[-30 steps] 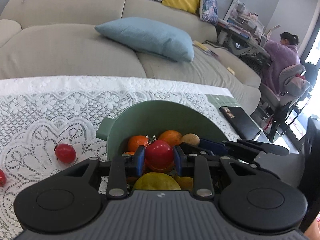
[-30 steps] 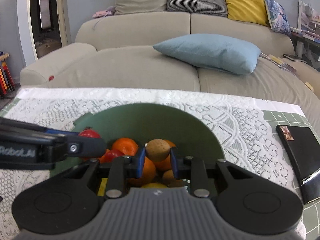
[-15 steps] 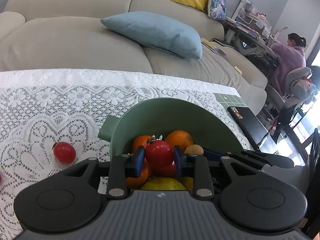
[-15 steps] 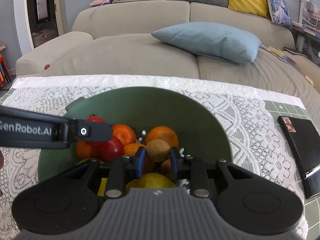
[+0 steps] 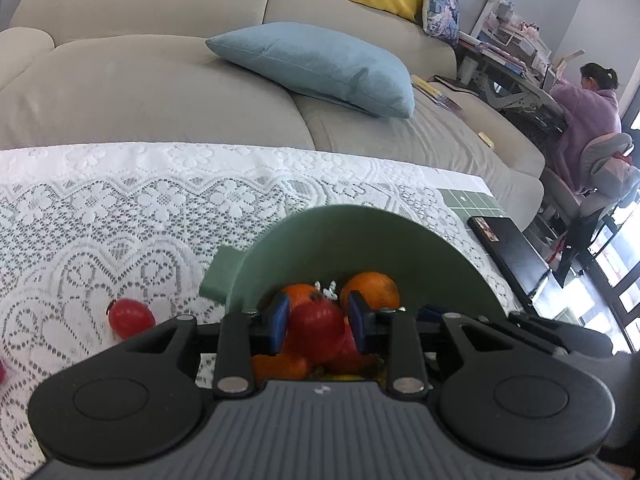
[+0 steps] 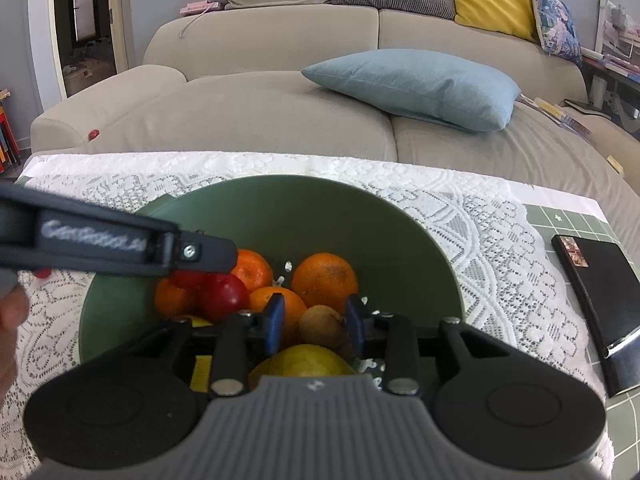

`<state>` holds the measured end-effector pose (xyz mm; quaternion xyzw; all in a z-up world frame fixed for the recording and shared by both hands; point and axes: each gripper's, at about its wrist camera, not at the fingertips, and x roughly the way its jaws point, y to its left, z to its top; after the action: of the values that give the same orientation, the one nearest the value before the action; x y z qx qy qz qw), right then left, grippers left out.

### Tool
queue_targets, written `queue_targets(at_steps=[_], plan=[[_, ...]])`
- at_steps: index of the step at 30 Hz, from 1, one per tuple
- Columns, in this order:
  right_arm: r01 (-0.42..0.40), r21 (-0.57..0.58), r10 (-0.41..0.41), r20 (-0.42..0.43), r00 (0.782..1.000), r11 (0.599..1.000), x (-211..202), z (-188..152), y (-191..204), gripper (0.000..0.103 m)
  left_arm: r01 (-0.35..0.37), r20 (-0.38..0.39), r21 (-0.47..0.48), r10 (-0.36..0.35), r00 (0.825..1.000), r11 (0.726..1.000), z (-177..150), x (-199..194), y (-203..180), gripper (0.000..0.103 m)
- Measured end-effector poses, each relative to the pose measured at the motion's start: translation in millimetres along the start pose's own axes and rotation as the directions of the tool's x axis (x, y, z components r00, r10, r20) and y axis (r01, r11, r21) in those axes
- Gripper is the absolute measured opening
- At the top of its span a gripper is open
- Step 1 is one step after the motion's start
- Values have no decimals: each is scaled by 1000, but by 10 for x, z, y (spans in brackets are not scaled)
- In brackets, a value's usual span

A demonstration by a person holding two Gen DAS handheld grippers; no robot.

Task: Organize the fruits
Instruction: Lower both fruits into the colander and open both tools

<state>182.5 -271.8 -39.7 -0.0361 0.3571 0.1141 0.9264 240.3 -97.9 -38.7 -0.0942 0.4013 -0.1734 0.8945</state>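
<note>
A green bowl (image 5: 360,216) (image 6: 300,184) on the lace cloth holds oranges (image 6: 324,276), red fruits and a yellow fruit (image 6: 308,360). My left gripper (image 5: 318,320) is shut on a red fruit (image 5: 316,330), low over the pile at the bowl's left side. In the right wrist view its black finger (image 6: 200,254) reaches in from the left. My right gripper (image 6: 316,322) hangs over the bowl's near side and its jaws are opening. A small brown fruit (image 6: 322,326) lies between them on the pile, with a gap at the left pad.
One loose red fruit (image 5: 130,317) lies on the lace cloth left of the bowl. A black flat case (image 6: 596,280) rests at the table's right edge. A sofa with a blue pillow (image 6: 416,80) stands behind. A person sits at a desk far right.
The right jaws have parted from the brown fruit, which now rests on the pile in the bowl. The left gripper still holds the red fruit, a little lower among the fruits.
</note>
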Motion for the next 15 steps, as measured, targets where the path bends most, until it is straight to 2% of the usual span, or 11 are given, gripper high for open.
queue_targets(at_steps=[7,9,11,15], plan=[[8,4,-8,10,1000,1000,-6,6,-9,31,-16,5,18,16,1000,1000,36,36,-5,35],[8,7,-8,21,1000,1000,-33,11,-12,32,-19,19,22,18,1000,1000,37,10,0,35],[7,8,-8,34,999,1000,-71,10,-11,40,-29,30,31,28,999,999,38,-29,4,36],[0,8,-1,60,998,1000,-151,16,23,40,-45,63,70,40,997,997,2,-167,-12,39]])
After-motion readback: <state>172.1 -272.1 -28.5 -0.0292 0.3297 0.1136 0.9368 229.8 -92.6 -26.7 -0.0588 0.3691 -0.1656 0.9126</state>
